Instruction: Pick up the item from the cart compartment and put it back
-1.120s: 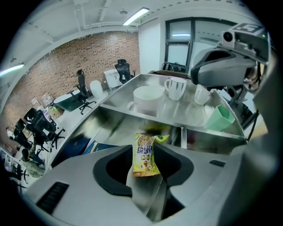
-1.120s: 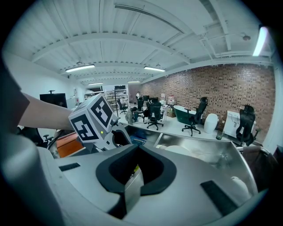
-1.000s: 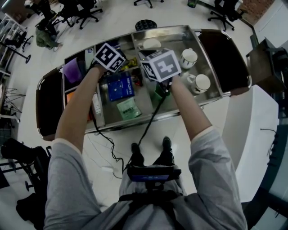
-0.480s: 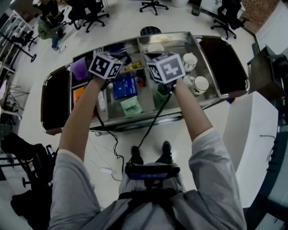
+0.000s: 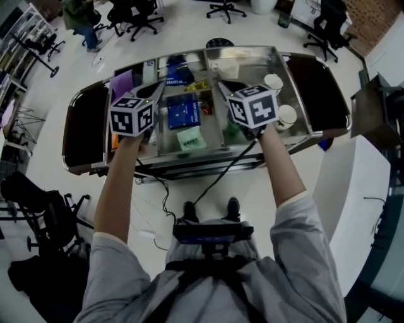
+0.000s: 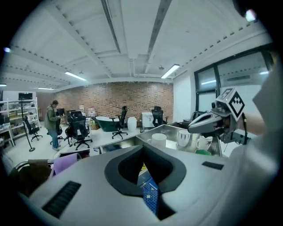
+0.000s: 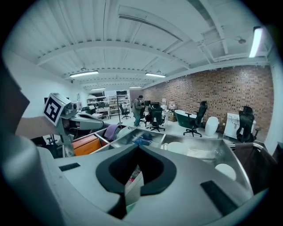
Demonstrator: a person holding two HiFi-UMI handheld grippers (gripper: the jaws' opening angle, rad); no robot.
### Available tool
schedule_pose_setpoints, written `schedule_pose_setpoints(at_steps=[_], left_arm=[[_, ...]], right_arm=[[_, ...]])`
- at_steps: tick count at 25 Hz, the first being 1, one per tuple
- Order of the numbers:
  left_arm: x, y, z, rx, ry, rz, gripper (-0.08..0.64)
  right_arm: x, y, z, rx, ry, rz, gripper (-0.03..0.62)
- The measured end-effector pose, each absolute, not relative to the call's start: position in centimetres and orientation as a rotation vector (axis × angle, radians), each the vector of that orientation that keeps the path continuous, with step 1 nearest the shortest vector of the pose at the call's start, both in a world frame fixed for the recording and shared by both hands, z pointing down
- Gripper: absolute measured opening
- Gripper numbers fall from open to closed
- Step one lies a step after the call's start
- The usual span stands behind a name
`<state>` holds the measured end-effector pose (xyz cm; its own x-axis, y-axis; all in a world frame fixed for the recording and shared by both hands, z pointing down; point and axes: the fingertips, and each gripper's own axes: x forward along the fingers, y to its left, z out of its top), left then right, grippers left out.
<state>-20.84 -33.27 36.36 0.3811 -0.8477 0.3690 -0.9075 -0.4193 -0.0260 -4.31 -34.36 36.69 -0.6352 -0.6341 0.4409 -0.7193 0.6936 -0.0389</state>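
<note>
The steel cart [image 5: 315, 132] holds a blue box [image 5: 183, 110], a green packet [image 5: 189, 140] and a purple item [image 5: 121, 83] in its compartments. My left gripper [image 5: 158, 93] hangs above the cart's left side. Its jaws are shut with nothing between them, and the blue box [image 6: 149, 194] shows only through the slit below them [image 6: 142, 146]. My right gripper [image 5: 222, 85] hovers over the middle compartments, also shut and holding nothing [image 7: 138, 148]. Each gripper appears in the other's view: the right gripper [image 6: 212, 123] and the left gripper [image 7: 84, 120].
Two white cups [image 5: 273, 82] [image 5: 285, 115] and a white bowl [image 5: 227, 66] sit in the cart's right section. An orange box [image 7: 86, 145] lies in the left compartment. Office chairs [image 5: 129, 12] and a standing person [image 6: 53, 121] are beyond the cart. A white counter [image 5: 344, 189] stands to the right.
The left gripper has lifted out of the cart's left compartments and pulled back toward the near rail, rolling as it went. The right gripper has drawn back a little.
</note>
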Motion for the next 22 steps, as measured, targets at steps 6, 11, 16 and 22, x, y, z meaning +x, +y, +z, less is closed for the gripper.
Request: schedule_pose_setpoints(at_steps=[6, 11, 16, 22], left_arm=[[-23.5, -28.0, 35.2, 2.421, -1.7, 0.323, 0.006], [-24.6, -23.8, 35.7, 2.379, -1.774, 0.265, 0.006], [-25.7, -20.5, 36.5, 2.318, -1.804, 0.197, 0.006], [-26.8, -17.9, 37.1, 2.277, -1.85, 0.147, 0.006]], right_arm=[[-2.6, -30.9, 36.9, 1.054, -2.556, 0.307, 0.009], [-0.9, -28.0, 37.3, 1.079, -2.586, 0.339, 0.009], [0.9, -25.7, 38.0, 1.125, -2.602, 0.401, 0.009], [2.2, -23.8, 39.0, 1.179, -2.613, 0.469, 0.009]])
